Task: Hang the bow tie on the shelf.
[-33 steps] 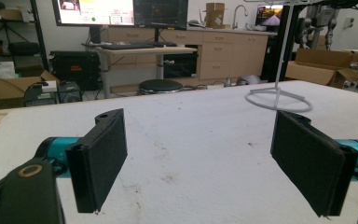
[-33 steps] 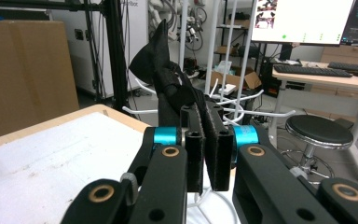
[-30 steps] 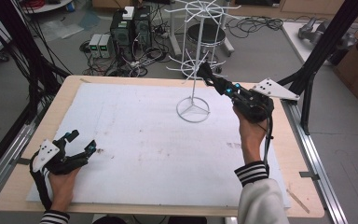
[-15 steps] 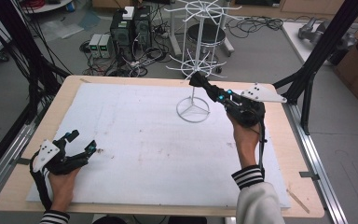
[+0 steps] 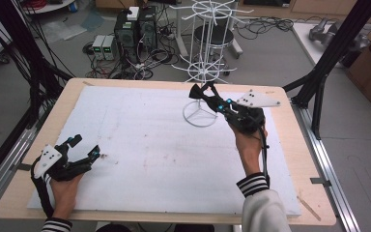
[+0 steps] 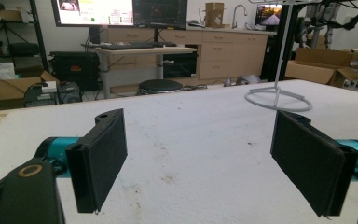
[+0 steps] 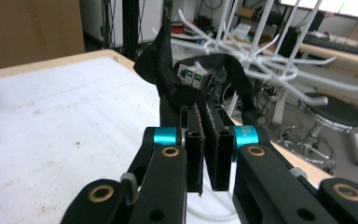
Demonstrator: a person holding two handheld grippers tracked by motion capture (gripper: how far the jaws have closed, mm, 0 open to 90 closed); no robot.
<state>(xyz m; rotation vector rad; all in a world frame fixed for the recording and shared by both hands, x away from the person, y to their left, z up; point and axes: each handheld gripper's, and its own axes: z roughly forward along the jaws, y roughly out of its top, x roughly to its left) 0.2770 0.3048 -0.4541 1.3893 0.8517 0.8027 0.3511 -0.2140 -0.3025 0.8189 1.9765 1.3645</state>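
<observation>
A white wire rack [image 5: 207,43] with hooked arms stands at the table's far middle, its ring base [image 5: 200,116] on the white mat. My right gripper [image 5: 208,98] is raised beside the rack's pole, shut on a black fabric bow [image 5: 199,91]. In the right gripper view the jaws are pinched together at my right gripper [image 7: 205,114], the black bow [image 7: 168,70] hangs past them, and the rack's arms [image 7: 270,65] are just beyond. My left gripper [image 5: 84,146] rests open near the front left; in its own view, my left gripper [image 6: 198,154] holds nothing and the ring base [image 6: 278,98] lies far off.
A white foam mat [image 5: 149,145] covers the wooden table [image 5: 19,193]. Black frame posts [image 5: 328,58] stand at the right edge. A stool [image 5: 215,36] and computers with cables [image 5: 135,29] sit on the floor behind the table.
My right gripper has carried the black bow left and slightly down toward the rack's pole. The left gripper has stayed still and open.
</observation>
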